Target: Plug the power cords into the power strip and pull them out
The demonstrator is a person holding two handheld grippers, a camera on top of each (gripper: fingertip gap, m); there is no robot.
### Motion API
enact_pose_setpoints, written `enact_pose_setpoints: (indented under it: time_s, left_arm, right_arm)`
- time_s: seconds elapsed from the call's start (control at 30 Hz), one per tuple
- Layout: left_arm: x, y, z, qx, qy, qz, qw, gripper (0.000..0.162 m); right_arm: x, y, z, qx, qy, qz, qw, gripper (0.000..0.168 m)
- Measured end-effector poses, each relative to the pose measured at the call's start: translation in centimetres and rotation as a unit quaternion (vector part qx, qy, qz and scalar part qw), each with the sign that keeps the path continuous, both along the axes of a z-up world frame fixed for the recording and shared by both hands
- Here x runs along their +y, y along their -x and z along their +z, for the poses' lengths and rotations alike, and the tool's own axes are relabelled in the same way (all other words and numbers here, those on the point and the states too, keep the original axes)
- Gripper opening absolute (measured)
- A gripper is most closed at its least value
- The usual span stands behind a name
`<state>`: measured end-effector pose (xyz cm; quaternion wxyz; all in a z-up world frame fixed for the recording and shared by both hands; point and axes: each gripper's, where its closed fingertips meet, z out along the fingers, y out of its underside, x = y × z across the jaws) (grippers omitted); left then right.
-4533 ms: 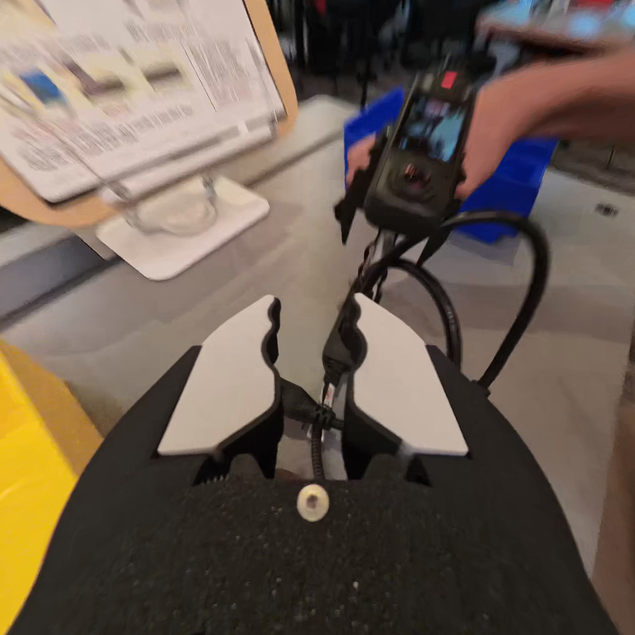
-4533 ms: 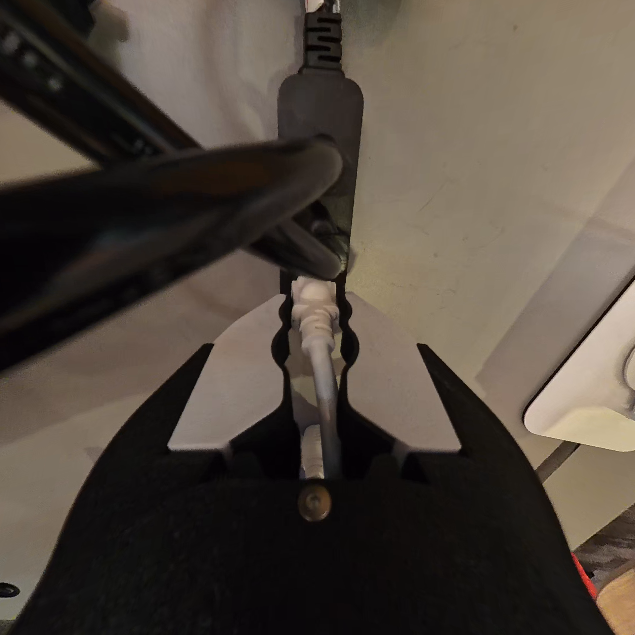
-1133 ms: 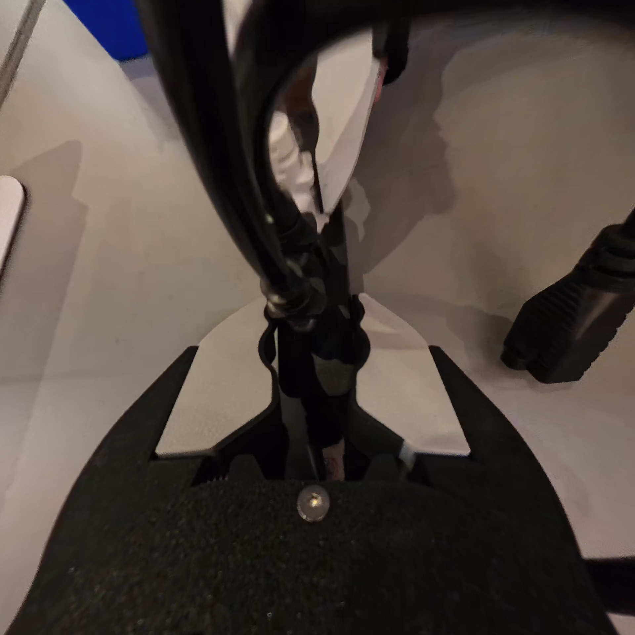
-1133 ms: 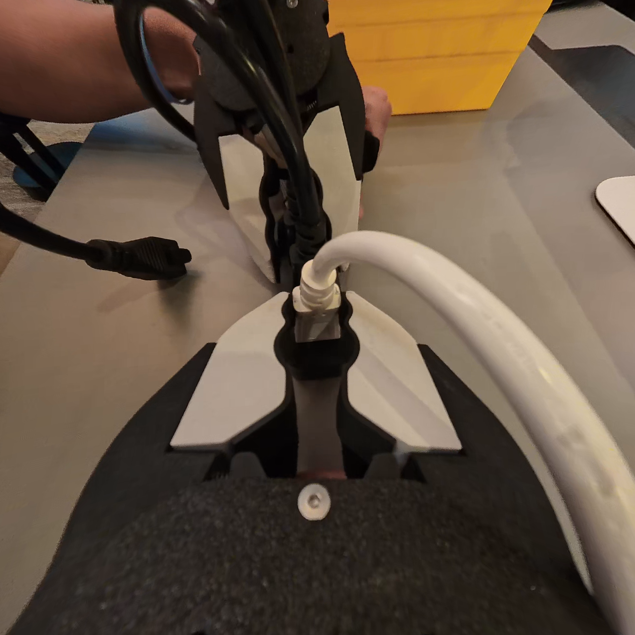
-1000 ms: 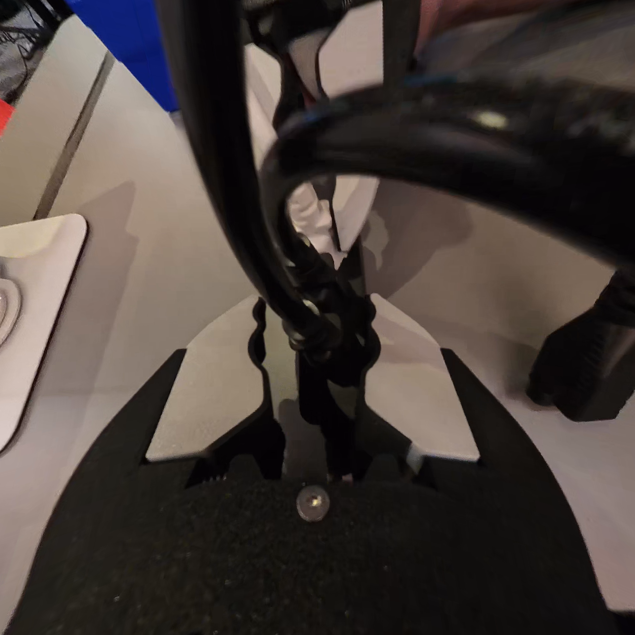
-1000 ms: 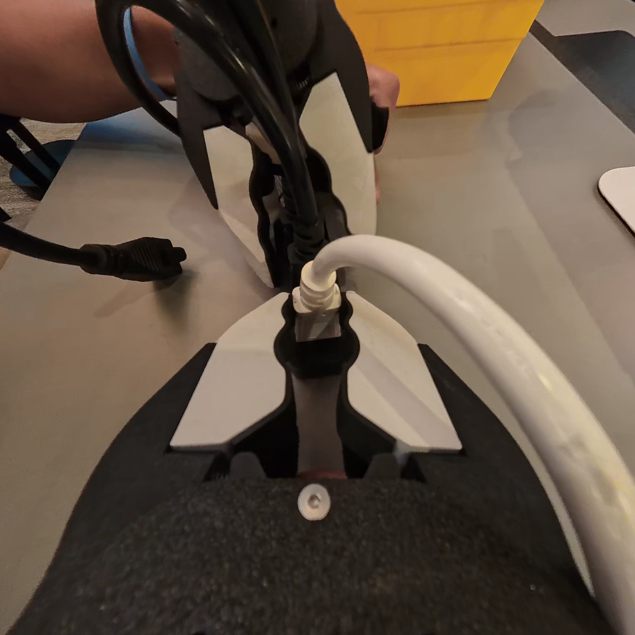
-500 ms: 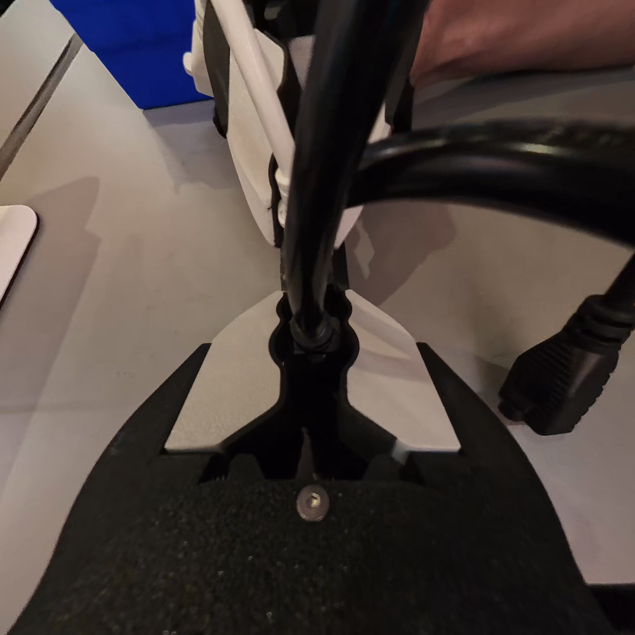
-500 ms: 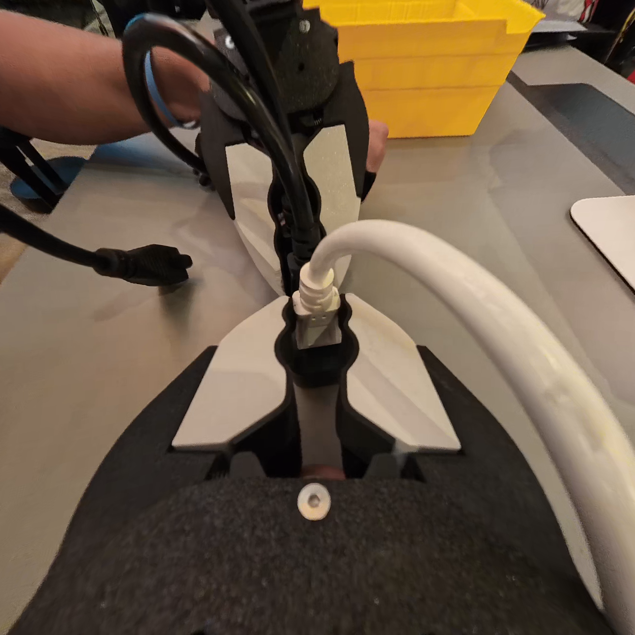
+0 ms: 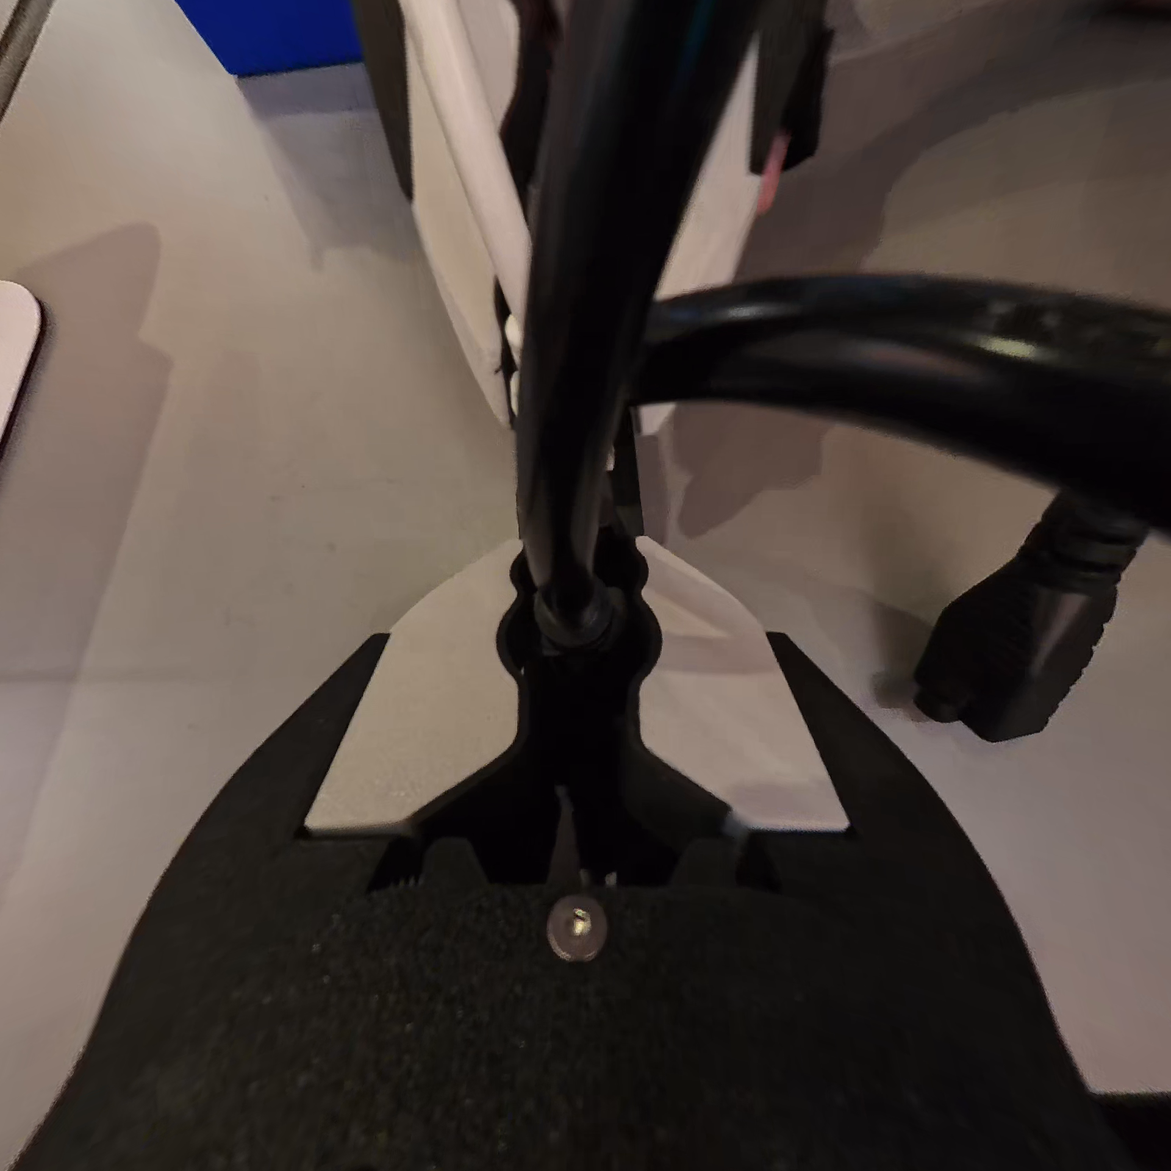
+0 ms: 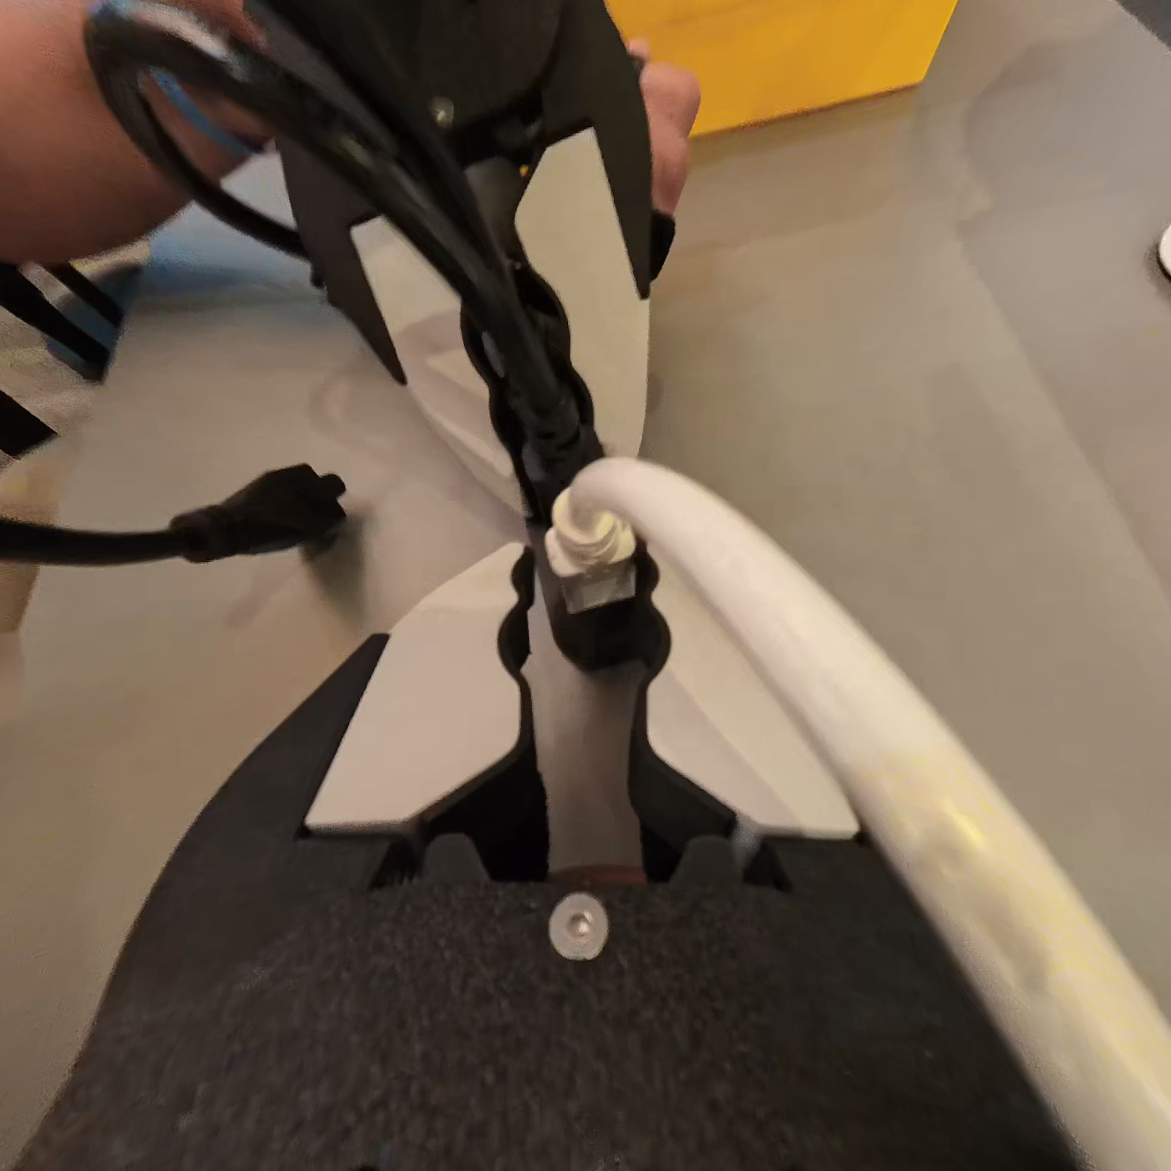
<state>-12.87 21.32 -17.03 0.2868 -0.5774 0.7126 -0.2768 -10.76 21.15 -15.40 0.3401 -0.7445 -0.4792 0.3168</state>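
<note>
My left gripper (image 9: 580,570) is shut on the end of a black power cord (image 9: 570,317), which rises from its jaws and loops off to the right. My right gripper (image 10: 586,570) is shut on the white cord's plug (image 10: 589,557), which is tilted against the right finger. The white cord (image 10: 824,665) arcs away to the right. The two grippers face each other tip to tip above the grey table. In the right wrist view the left gripper (image 10: 557,469) brings its black plug end against the white plug. No power strip is in view.
The black cord's other connector (image 9: 1014,646) lies on the table, also seen in the right wrist view (image 10: 266,513). A yellow bin (image 10: 792,57) and a blue bin (image 9: 285,31) stand at opposite table ends. A white pad (image 9: 16,355) lies at the edge. A person's hand (image 10: 63,158) holds the left gripper. The tips of both grippers are at nearly the same place.
The two grippers have closed in on each other, so the black plug end now touches the white plug. The white plug has tilted in the right gripper.
</note>
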Motion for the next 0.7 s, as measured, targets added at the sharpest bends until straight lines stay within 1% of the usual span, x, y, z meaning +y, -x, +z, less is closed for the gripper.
enact_pose_setpoints:
  time_s: [0.1,0.13,0.17,0.2,0.23,0.27,0.3,0.33,0.37,0.4,0.43,0.47,0.5,0.53,0.57,0.63,0.7]
  left_arm:
    - [-0.1,-0.2,0.1,-0.022,0.007,-0.009,1.0,0.027]
    - [-0.1,-0.2,0.1,-0.022,0.007,-0.011,1.0,0.026]
    - [-0.1,-0.2,0.1,-0.022,0.008,-0.012,1.0,0.026]
    - [-0.1,-0.2,0.1,-0.022,0.008,-0.013,1.0,0.026]
    - [-0.1,-0.2,0.1,-0.022,0.007,-0.013,1.0,0.027]
    - [-0.1,-0.2,0.1,-0.022,0.006,-0.013,1.0,0.027]
    - [-0.1,-0.2,0.1,-0.023,0.005,-0.013,1.0,0.027]
    - [-0.1,-0.2,0.1,-0.023,0.005,-0.013,1.0,0.027]
    - [-0.1,-0.2,0.1,-0.023,0.005,-0.014,1.0,0.027]
    - [-0.1,-0.3,0.1,-0.024,0.004,-0.017,1.0,0.027]
    - [-0.1,-0.3,0.1,-0.025,0.003,-0.018,1.0,0.027]
    - [-0.1,-0.3,0.1,-0.026,0.002,-0.019,0.999,0.027]
    - [-0.1,-0.4,0.1,-0.026,0.001,-0.02,0.999,0.027]
    - [-0.1,-0.4,0.1,-0.027,0.0,-0.02,0.999,0.027]
    - [0.0,-0.4,0.1,-0.028,-0.002,-0.019,0.999,0.027]
    - [0.0,-0.4,0.1,-0.029,-0.003,-0.017,0.999,0.027]
    - [0.0,-0.4,0.1,-0.029,-0.003,-0.015,0.999,0.027]
  right_arm:
    - [-1.4,-0.8,-0.3,-0.054,-0.019,0.004,0.998,0.042]
    - [-1.7,-0.9,-0.4,-0.064,-0.028,0.008,0.998,0.033]
    - [-1.6,-0.9,-0.5,-0.069,-0.037,0.01,0.997,0.03]
    - [-1.1,-1.1,-0.6,-0.08,-0.044,0.003,0.996,0.023]
    - [-0.9,-1.4,-0.8,-0.094,-0.031,-0.006,0.995,0.021]
    - [-1.8,-1.4,-0.5,-0.099,0.007,0.003,0.995,0.027]
    - [-3.3,-1.3,0.3,-0.097,0.041,0.022,0.994,0.029]
    - [-4.3,-1.6,1.4,-0.105,0.046,0.025,0.993,0.028]
    - [-5.2,-1.9,2.9,-0.109,0.027,0.022,0.993,0.03]
    - [-5.9,-2.0,5.2,-0.092,-0.001,0.026,0.995,0.033]
    - [-5.9,-2.2,8.0,-0.065,-0.037,0.017,0.997,0.032]
    - [-4.9,-2.8,10.5,-0.058,-0.08,-0.004,0.995,0.03]
    - [-3.6,-3.5,12.3,-0.073,-0.113,-0.014,0.991,0.026]
    - [-2.5,-3.6,13.2,-0.098,-0.125,-0.001,0.987,0.026]
    - [-1.4,-3.6,12.9,-0.137,-0.112,0.015,0.984,0.027]
    - [-0.4,-3.1,10.3,-0.22,-0.036,0.066,0.973,0.04]
    - [-0.3,-1.7,7.8,-0.253,0.023,0.112,0.961,0.04]
